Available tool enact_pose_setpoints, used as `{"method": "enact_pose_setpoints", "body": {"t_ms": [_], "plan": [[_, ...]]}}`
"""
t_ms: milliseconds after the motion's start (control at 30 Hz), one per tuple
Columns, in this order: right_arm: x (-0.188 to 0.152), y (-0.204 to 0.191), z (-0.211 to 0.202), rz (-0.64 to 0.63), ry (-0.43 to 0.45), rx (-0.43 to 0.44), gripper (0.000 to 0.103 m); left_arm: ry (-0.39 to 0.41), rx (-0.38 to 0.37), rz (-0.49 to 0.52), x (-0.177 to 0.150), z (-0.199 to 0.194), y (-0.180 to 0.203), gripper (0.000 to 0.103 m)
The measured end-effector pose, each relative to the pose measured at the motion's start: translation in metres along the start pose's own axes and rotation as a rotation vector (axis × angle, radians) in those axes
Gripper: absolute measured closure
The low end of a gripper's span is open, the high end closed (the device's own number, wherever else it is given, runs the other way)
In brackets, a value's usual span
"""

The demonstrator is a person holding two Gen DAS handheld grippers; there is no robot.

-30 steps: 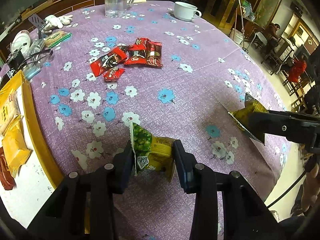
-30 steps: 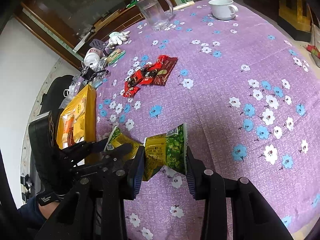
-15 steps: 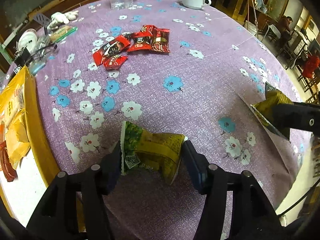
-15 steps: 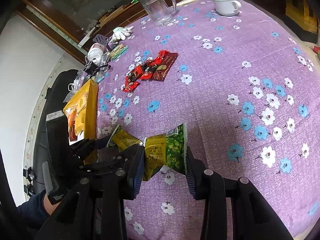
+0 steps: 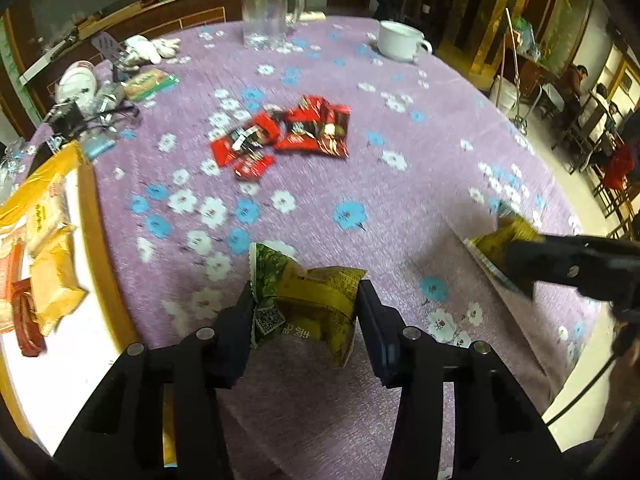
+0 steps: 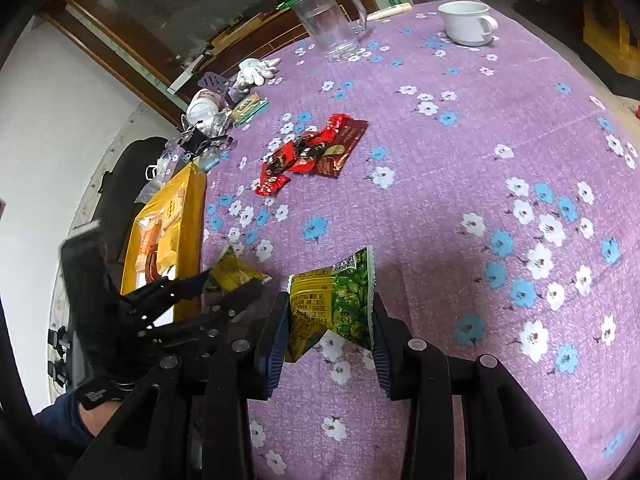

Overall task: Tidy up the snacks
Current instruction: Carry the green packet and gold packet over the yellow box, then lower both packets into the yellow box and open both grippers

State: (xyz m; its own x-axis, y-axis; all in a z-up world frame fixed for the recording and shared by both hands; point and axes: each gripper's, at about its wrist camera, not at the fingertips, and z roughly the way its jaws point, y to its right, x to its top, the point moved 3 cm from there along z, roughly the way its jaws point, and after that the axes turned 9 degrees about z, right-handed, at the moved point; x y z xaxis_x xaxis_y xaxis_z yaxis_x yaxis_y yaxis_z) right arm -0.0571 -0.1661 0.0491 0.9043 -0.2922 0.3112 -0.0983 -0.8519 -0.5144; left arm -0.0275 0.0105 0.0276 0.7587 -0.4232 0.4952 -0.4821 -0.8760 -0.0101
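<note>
My left gripper (image 5: 306, 312) is shut on a green and yellow pea snack packet (image 5: 308, 300) and holds it above the purple flowered tablecloth (image 5: 360, 184). My right gripper (image 6: 330, 320) is shut on a second green and yellow pea snack packet (image 6: 334, 300). The right gripper and its packet (image 5: 504, 240) show at the right of the left wrist view. The left gripper and its packet (image 6: 234, 272) show at the left of the right wrist view. Several red snack packets (image 5: 288, 136) lie in a loose pile mid-table. A yellow-rimmed tray (image 5: 94, 248) at the left holds orange packets (image 5: 52, 276).
A glass pitcher (image 5: 270, 12) and a white cup (image 5: 400, 40) stand at the far side. A white glove (image 5: 150, 48), a green packet (image 5: 150, 82) and small clutter (image 5: 80, 108) sit at the far left. The table edge runs close on the right.
The left gripper's jaws have spread wider around its packet, and it has drawn back and turned slightly. The right gripper keeps its packet and has hardly moved.
</note>
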Motion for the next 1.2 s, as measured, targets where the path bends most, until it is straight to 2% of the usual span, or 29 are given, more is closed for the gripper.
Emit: {"method": "enact_pose_setpoints", "body": {"t_ms": [333, 700, 1000, 1200], "plan": [[-0.006, -0.047, 0.030, -0.079, -0.053, 0.038, 0.065, 0.036, 0.042, -0.095, -0.015, -0.030, -0.049, 0.057], [-0.019, -0.124, 0.061, -0.212, -0.104, 0.092, 0.065, 0.066, 0.121, -0.245, -0.058, -0.063, -0.122, 0.057], [-0.035, -0.188, 0.093, -0.308, -0.150, 0.137, 0.065, 0.054, 0.179, -0.350, -0.095, -0.080, -0.177, 0.057], [-0.048, -0.223, 0.115, -0.369, -0.182, 0.160, 0.065, 0.043, 0.208, -0.375, -0.111, -0.084, -0.203, 0.057]]}}
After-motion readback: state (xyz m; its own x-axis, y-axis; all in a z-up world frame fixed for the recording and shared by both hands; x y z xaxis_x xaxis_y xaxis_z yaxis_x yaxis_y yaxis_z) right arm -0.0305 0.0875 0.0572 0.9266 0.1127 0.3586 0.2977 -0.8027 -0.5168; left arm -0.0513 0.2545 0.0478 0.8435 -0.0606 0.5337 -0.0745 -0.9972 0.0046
